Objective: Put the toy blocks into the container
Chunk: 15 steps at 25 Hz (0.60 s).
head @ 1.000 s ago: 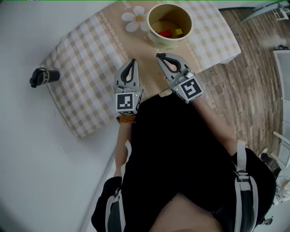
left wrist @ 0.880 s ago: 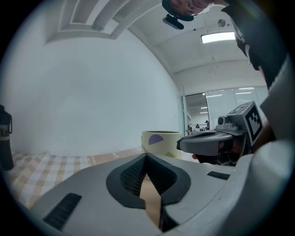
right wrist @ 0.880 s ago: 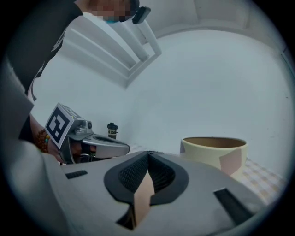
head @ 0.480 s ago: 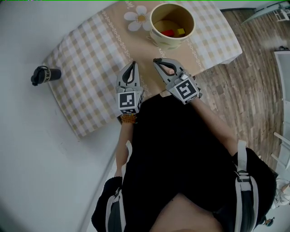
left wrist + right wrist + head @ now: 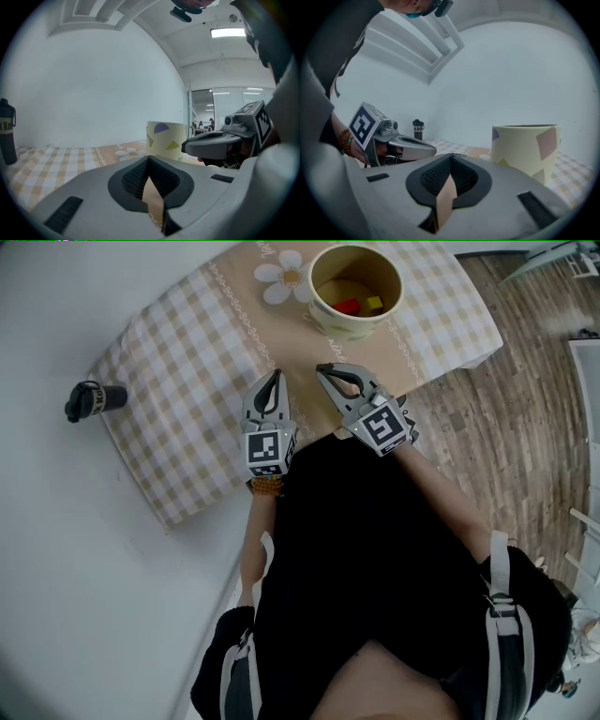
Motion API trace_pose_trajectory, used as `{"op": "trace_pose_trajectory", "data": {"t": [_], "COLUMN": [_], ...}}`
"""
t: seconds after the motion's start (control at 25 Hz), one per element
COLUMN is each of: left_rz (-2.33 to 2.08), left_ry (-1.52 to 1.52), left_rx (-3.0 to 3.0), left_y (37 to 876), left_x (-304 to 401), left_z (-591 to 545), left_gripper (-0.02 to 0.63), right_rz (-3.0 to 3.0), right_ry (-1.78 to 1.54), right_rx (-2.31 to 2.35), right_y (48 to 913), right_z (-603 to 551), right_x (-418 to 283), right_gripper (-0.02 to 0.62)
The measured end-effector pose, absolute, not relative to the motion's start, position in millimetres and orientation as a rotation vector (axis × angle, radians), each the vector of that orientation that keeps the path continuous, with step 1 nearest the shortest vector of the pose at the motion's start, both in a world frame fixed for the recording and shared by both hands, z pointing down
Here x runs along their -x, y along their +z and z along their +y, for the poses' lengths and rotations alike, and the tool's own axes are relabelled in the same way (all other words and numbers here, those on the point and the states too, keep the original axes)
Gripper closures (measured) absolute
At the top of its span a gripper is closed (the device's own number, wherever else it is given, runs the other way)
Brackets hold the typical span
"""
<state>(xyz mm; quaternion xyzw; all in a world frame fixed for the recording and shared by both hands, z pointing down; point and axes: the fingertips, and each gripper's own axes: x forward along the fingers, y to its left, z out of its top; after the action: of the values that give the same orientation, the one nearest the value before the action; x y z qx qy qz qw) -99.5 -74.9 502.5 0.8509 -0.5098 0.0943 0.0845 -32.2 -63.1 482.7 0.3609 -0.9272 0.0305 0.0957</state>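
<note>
Looks like wrap-up: red toy block (image 5: 346, 307) and yellow toy block (image 5: 373, 304) already inside container (image 5: 352, 330) near worktop (image 5: 178, 362) far edge, left claw (image 5: 275, 375) and right claw (image 5: 324, 369) fully closed, empty, at near edge; next, probably just scan for strays.

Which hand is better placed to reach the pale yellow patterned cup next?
Right, probably. The right tool has its tip just short of the pale yellow patterned cup, nearly in line with it. The left tool sits further off to the side. Both are shut and empty.
</note>
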Motion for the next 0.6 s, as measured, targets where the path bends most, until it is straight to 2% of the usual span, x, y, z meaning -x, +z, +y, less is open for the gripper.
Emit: {"op": "trace_pose_trajectory", "data": {"t": [0.6], "left_rz": [-1.519], "left_ry": [0.338], "left_rx": [-2.520], "left_y": [514.1], "left_x": [98.6], "left_z": [-67.5], "left_gripper": [0.603], "right_rz": [-2.756], "right_ry": [0.134], "right_rx": [-1.009], "right_y": [495.0], "right_z": [-56.5], "right_x": [43.8], "right_gripper": [0.594]}}
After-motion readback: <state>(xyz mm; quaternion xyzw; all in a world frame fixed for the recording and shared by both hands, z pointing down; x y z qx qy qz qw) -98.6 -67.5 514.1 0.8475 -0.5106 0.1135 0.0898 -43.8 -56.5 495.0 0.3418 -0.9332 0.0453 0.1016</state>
